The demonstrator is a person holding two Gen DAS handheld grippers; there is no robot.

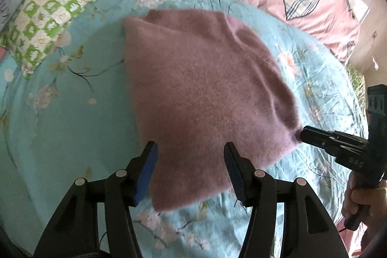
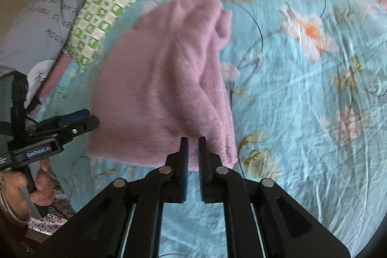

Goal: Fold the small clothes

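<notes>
With my left claw (image 1: 189, 149) spread and right claw (image 2: 193, 142) barely parted, fuzz snagging at six o'clock could drag the folded sweater (image 1: 200, 93) askew

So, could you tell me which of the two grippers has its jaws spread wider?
The left gripper: its blue pads stand well apart over the pink garment. The right gripper shows only a narrow slit.

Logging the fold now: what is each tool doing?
Left tool: open, above the pink garment, holding nothing.
Right tool: slightly open, nothing gripped.
</notes>
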